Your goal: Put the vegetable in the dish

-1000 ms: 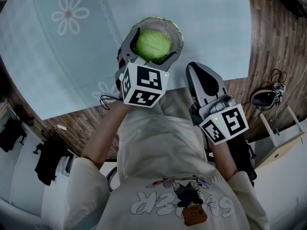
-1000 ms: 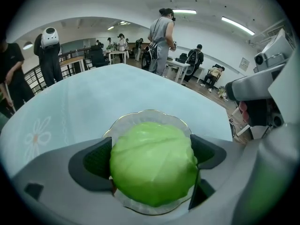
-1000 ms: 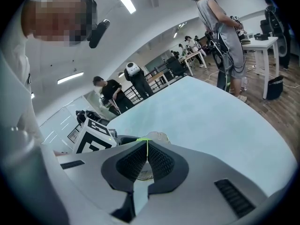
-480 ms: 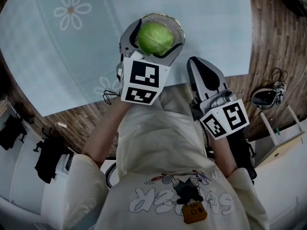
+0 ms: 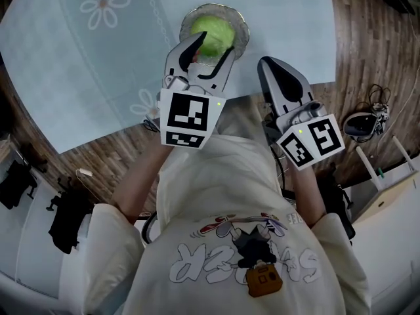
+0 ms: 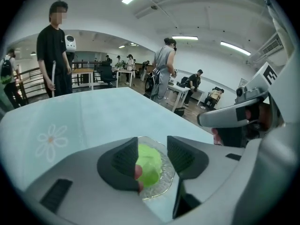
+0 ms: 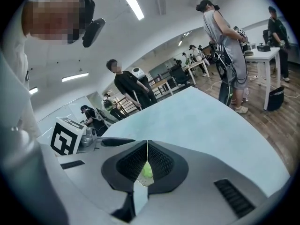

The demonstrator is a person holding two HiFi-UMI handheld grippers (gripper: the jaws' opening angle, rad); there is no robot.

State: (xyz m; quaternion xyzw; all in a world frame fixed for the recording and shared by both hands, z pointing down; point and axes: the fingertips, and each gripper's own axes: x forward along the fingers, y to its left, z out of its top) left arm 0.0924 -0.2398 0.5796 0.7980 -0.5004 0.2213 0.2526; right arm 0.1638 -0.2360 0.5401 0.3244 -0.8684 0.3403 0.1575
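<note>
Here's the round, pale-green leafy vegetable, smooth and a little glossy on top. It sits in the small clear glass dish with a wavy, ribbed rim. The dish stands on the table's pale blue cloth, close to the near edge. That cloth is matte and flat, printed with white daisy outlines and a dotted curve.

The left gripper has a smooth grey plastic shell and dark pads with a fine ridged texture. It hovers just short of the dish with its jaws well apart and nothing pinched between them. The vegetable shows through the gap, lying in the glass beyond the pads. In the left gripper view the left-hand pad overlaps the edge of the green ball, though I cannot tell whether they actually touch. The other pad stands clear of it.

The right gripper is just beside the left one, over the table's edge to the right of the dish. Its two ribbed black pads are pressed flat together in one thin seam, with nothing held between them. Below that seam, a sliver of green and glass peeks through the notch.

Each gripper carries a white cube with black square markers at its rear. Below them is the person's cream shirt, soft and creased. Dark wood-plank flooring runs round the table.
</note>
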